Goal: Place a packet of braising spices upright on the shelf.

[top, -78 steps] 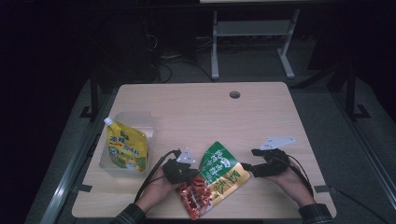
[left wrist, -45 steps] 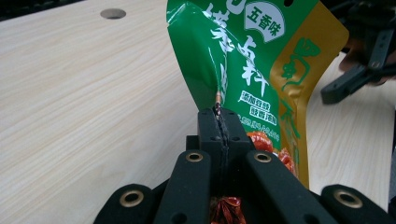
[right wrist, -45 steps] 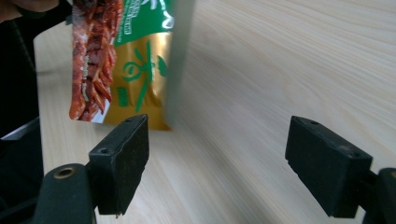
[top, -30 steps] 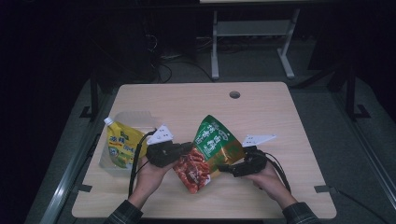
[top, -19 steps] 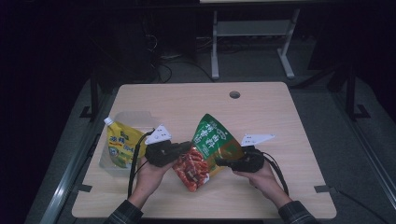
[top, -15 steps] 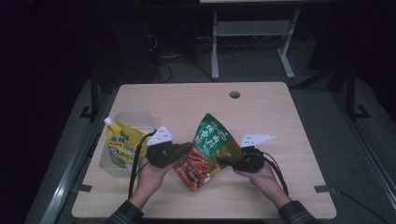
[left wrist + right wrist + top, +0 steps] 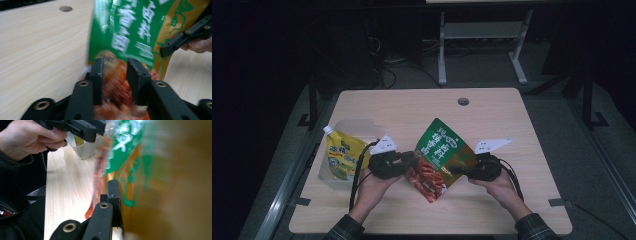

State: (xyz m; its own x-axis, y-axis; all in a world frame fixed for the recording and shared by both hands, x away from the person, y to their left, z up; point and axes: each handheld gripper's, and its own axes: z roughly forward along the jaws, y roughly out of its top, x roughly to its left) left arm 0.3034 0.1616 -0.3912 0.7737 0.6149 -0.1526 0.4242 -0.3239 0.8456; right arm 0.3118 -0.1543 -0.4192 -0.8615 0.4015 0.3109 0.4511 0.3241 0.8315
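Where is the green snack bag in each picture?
High view: green snack bag at the table's front middle, between both tools.
Left gripper view: it fills the upper middle, beyond the black jaws.
Right gripper view: it is blurred, across the right half.
Shared landmark: the wooden table.

Three cameras: one fixed overhead, one riding on each gripper

The high view looks forward and down from the person's side, far enough to take in the whole table (image 7: 492,120), with forearms entering at the bottom edge. The left gripper view sits very close, looking along its own black jaws at the green pouch (image 7: 125,32) in the upper middle; the right gripper view is closer still, with the pouch a blur on the right half. All three share the pouch and the wooden tabletop.
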